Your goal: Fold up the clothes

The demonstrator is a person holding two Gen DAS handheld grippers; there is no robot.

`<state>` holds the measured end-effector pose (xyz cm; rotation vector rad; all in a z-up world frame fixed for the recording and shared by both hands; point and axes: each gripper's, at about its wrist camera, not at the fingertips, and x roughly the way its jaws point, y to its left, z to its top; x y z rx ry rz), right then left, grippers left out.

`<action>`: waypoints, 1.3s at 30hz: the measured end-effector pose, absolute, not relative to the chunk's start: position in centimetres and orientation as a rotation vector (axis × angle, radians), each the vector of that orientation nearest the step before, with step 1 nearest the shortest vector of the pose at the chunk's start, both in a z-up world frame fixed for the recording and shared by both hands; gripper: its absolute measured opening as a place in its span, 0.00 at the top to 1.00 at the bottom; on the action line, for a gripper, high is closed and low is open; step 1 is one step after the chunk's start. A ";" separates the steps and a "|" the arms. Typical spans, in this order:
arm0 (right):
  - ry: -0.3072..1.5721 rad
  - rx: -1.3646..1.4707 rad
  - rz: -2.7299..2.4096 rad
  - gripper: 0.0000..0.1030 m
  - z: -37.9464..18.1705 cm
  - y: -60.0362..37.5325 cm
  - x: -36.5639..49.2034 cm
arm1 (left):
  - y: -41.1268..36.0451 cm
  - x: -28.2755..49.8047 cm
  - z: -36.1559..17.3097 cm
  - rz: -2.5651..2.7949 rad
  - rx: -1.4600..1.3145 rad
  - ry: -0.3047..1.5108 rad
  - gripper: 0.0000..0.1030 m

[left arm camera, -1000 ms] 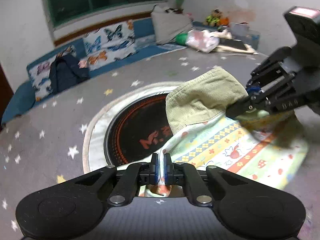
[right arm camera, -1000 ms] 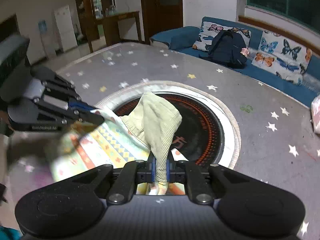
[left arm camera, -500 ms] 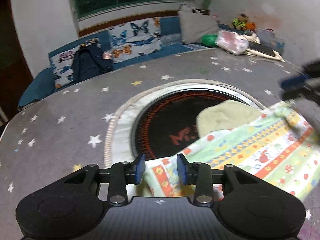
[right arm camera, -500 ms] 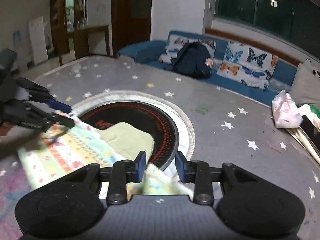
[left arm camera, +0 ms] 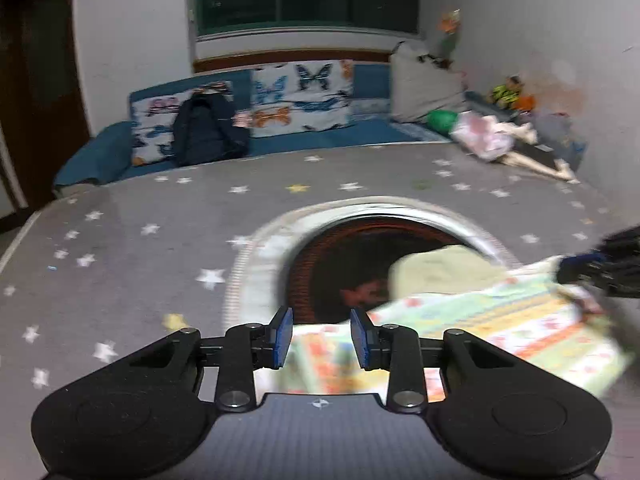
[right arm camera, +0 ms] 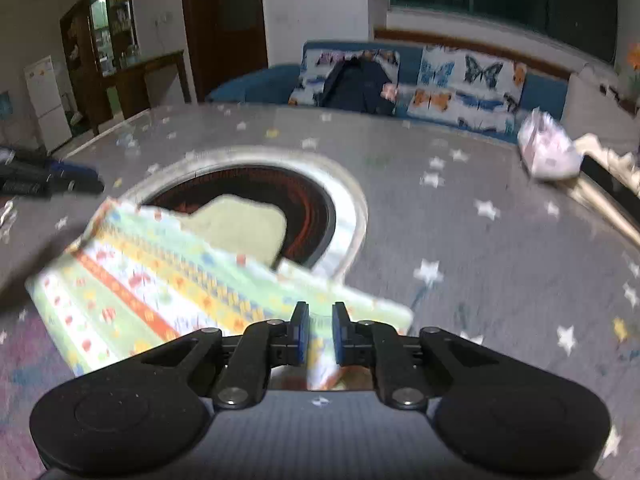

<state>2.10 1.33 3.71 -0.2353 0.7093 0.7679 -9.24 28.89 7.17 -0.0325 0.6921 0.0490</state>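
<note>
A patterned garment with an olive corduroy part lies flat on the grey star mat, half over its dark round print. My left gripper hovers over the garment's near corner. Its jaws are closing, the pads still apart, with cloth below the gap and untouched. My right gripper sits at the opposite edge of the garment, its jaws closing to a narrow gap with a strip of cloth pinched in it. Each gripper also shows in the other's view: the right gripper and the left gripper.
A blue sofa with butterfly cushions and a dark backpack runs along the mat's far side. Bags and toys pile up at the far right. A doorway, cabinet and white fridge stand beyond the mat's left edge.
Both grippers let go of the lifted garment, which dropped flat with the olive part on the round print. The left gripper opened and rose; the right opened, slid along the edge and narrowed again.
</note>
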 end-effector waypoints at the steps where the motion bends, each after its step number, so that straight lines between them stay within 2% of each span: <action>1: 0.698 -0.223 0.786 0.89 4.1 1.5 2.0 | 28.2 -9.3 7.1 0.016 -0.043 0.694 0.66; 8: 0.706 -0.218 0.883 0.88 3.5 5.4 1.3 | 24.4 -7.2 5.5 -0.086 -0.036 0.736 0.66; 20: 0.727 -0.205 0.862 0.88 1.9 6.8 2.4 | 25.5 -4.5 2.9 -0.057 -0.112 0.780 0.66; 25: 0.700 -0.189 0.860 0.82 2.3 6.7 2.0 | 25.9 -4.5 2.6 -0.050 -0.129 0.779 0.66; 27: 0.697 -0.206 0.865 0.78 2.2 7.0 1.8 | 25.9 -4.4 2.6 -0.045 -0.133 0.778 0.66; 39: 0.639 -0.246 0.935 0.76 4.6 7.4 -2.0 | 23.9 -9.0 5.8 -0.074 -0.100 0.702 0.65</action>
